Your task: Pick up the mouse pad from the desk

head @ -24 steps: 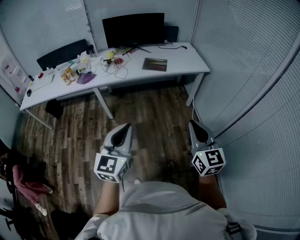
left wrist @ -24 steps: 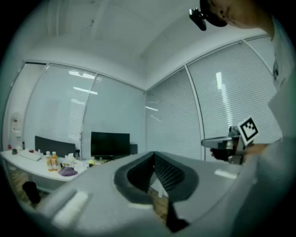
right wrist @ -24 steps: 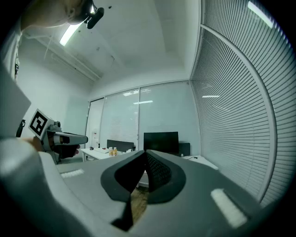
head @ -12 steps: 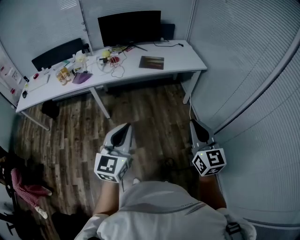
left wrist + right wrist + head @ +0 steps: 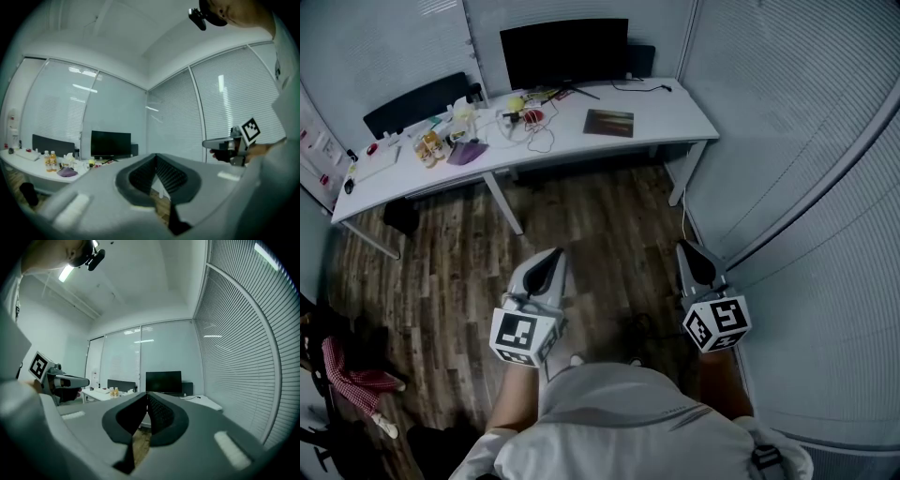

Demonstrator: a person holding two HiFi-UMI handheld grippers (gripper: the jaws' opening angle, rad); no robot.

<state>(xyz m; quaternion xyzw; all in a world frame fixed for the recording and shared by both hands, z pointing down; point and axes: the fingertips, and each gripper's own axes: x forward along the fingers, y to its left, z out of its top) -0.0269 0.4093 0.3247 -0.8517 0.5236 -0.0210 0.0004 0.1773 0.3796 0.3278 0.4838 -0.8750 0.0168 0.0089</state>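
The mouse pad, a dark rectangle with reddish bands, lies flat on the right part of the long white desk, far ahead of both grippers. My left gripper is held level over the wooden floor, jaws shut and empty. My right gripper hangs level beside it, also shut on nothing. In the left gripper view the left gripper points at the desk and the other gripper shows at right. In the right gripper view the right gripper faces the monitor.
A black monitor stands at the desk's back edge. Bottles, cables, a purple cloth and small clutter fill the desk's middle and left. A dark chair back rises behind. Blinds-covered glass walls close in on the right.
The view has shifted slightly, so the desk sits a little differently in the frame. Both grippers hold the same shut pose over the floor.
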